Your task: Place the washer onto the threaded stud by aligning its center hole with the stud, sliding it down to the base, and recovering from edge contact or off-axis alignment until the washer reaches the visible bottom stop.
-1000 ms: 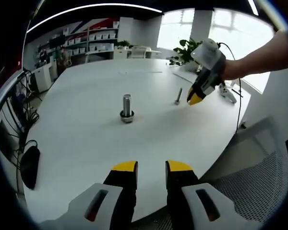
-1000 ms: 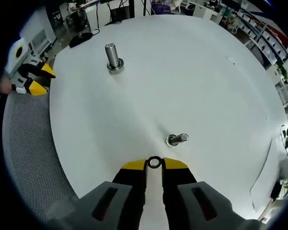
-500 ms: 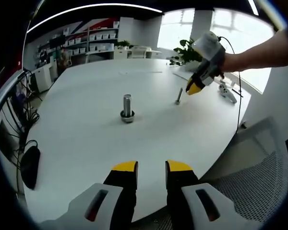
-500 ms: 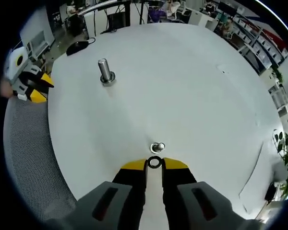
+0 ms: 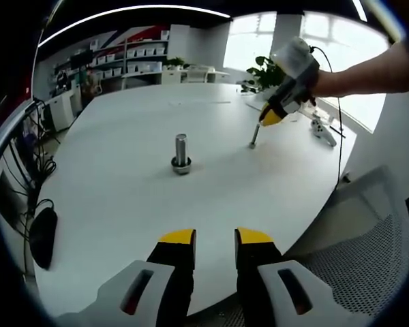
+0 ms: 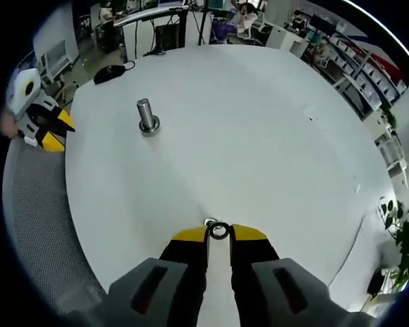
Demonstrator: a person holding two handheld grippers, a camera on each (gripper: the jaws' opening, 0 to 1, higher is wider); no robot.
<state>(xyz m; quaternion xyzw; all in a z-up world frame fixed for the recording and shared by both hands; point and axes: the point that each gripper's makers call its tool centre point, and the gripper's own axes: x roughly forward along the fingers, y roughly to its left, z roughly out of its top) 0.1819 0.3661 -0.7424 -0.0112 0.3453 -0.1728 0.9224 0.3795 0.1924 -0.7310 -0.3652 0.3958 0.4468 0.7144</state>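
Round white table [image 5: 123, 204] carries two upright threaded studs. The thicker stud [image 5: 180, 152] stands near the table's middle with a washer or nut at its base. The thin stud [image 5: 253, 136] stands toward the window-side edge, well apart from the thick one.

Right gripper [image 6: 219, 234]: jaws pinch one small dark washer [image 6: 219, 231] between the yellow tips, ring held flat, its hole showing. In the right gripper view the top of the thin stud [image 6: 209, 222] shows just beside the washer's rim, touching or nearly so; whether the hole sits over the stud I cannot tell. The thick stud [image 6: 147, 115] is far up the table in this view. In the left gripper view the right gripper [image 5: 269, 117] hangs directly above the thin stud, held by a person's hand [image 5: 327, 85].

Left gripper [image 5: 215, 237]: jaws spread a little, nothing between them, hovering over the near edge of the table. It also appears in the right gripper view [image 6: 51, 133] off the table's rim, above a grey mesh chair [image 6: 34, 225].

Other items: one black mouse [image 5: 42, 235] at the table's edge, shelves with bins [image 5: 129, 61] along the far wall, and one potted plant [image 5: 262, 71] beyond the far edge of the table.

Count: two studs, one washer held, two grippers.
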